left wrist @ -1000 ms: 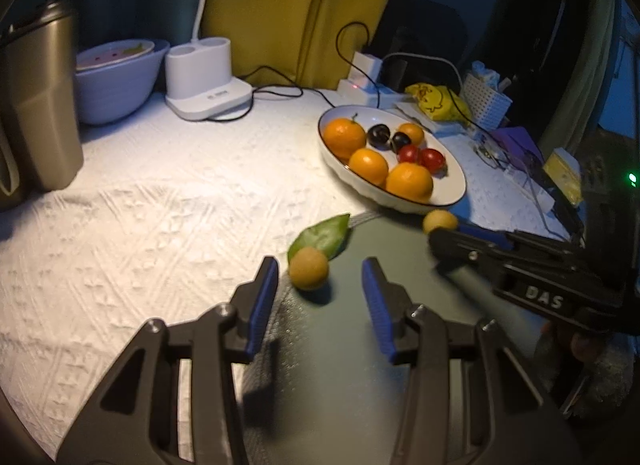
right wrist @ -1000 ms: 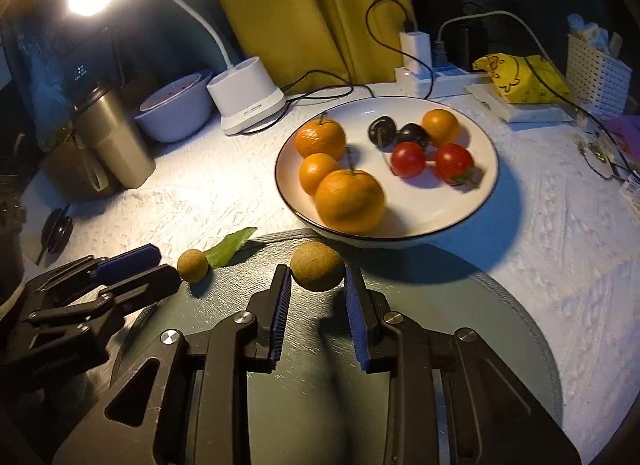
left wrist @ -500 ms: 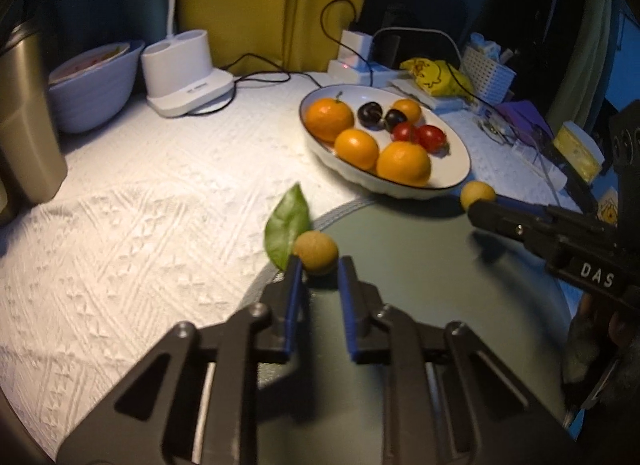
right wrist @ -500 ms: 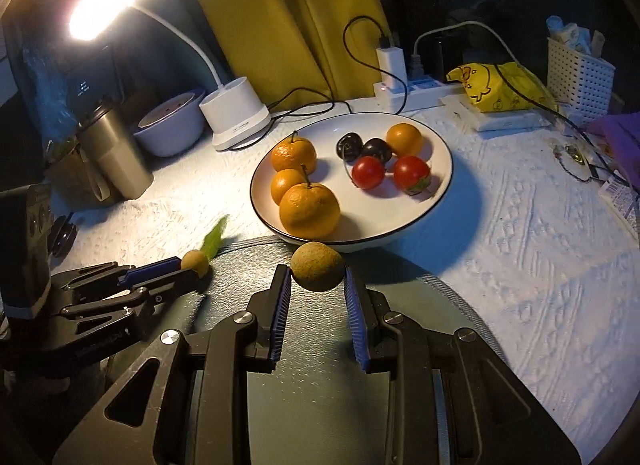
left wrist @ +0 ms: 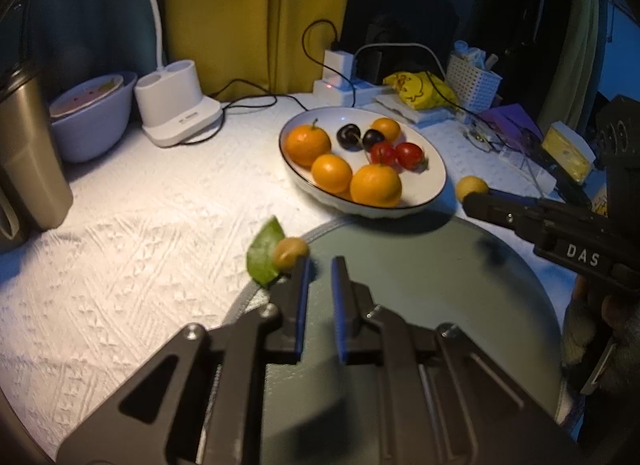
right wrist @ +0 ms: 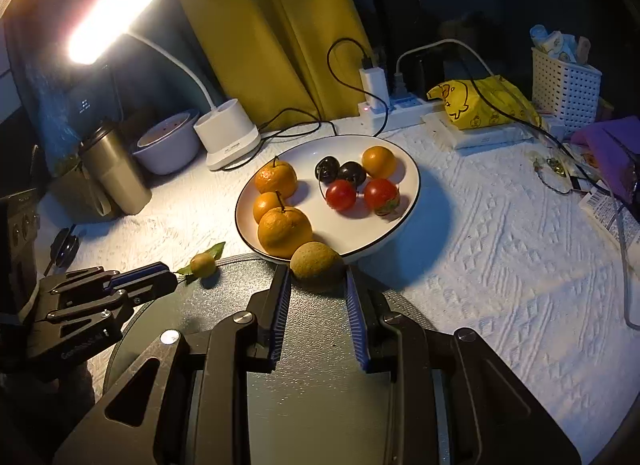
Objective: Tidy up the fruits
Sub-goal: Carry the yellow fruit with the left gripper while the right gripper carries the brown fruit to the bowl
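A white plate (right wrist: pixel 404 169) (left wrist: pixel 434 163) holds several oranges, two dark cherries and two red tomatoes. My right gripper (right wrist: pixel 316 277) is shut on a small tan-green round fruit (right wrist: pixel 316 265), held just before the plate's near rim; it shows in the left wrist view (left wrist: pixel 472 186) as yellow at the fingertips. My left gripper (left wrist: pixel 320 265) is nearly closed with nothing between its fingers. A small yellow fruit (left wrist: pixel 291 252) (right wrist: pixel 203 263) with a green leaf (left wrist: pixel 264 255) sits just left of its left fingertip, on the edge of a round grey mat (left wrist: pixel 420 265).
A white lamp base (left wrist: pixel 176 105), a lavender bowl (left wrist: pixel 92 121) and a metal tumbler (left wrist: pixel 24 153) stand at the back left. A power strip with cables (right wrist: pixel 384 109), a yellow bag (right wrist: pixel 480 101), a white basket (right wrist: pixel 564 81) and clutter lie at the back right.
The small yellow fruit slipped out of my left gripper to the left of the fingers. My right gripper lifted its fruit up toward the plate's rim.
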### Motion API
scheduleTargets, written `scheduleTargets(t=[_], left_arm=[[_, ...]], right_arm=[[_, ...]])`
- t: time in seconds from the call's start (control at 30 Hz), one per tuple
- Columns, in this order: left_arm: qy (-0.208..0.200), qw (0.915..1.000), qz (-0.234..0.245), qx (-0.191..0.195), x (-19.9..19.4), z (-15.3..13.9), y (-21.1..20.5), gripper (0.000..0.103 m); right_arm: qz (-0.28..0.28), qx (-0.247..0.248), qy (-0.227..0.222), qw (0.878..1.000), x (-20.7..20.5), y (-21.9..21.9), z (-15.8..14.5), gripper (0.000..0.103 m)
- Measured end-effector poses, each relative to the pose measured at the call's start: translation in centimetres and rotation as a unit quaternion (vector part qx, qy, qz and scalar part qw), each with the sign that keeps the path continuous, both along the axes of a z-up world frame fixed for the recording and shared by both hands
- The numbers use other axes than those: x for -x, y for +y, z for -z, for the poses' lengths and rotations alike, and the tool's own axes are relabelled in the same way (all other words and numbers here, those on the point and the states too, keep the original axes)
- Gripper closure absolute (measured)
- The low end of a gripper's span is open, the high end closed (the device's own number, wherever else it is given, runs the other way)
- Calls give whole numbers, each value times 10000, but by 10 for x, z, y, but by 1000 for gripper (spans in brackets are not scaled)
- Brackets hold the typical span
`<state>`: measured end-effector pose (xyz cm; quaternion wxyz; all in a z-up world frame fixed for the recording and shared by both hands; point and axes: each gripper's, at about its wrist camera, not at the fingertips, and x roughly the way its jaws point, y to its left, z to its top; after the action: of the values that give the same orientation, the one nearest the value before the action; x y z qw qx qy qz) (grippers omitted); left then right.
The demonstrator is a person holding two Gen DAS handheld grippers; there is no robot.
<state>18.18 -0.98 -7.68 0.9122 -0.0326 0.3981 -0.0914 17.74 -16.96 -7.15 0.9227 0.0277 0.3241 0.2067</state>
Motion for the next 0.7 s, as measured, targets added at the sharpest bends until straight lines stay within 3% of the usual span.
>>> scheduleTargets(t=[0.3,0.43,0.7], left_arm=[[86,9992,-291,-275,-19,8,2,80],[121,9994,-204,-255,-26,14,-3,56],[232,9991,-202,-289,-38,25,-3,57]], right_arm=[[14,-44,19,10000,-2,-7,2,74],[66,-63,47,9999,-6,-12,3,74],[98,-89,95,9999,-15,-18,6,74]])
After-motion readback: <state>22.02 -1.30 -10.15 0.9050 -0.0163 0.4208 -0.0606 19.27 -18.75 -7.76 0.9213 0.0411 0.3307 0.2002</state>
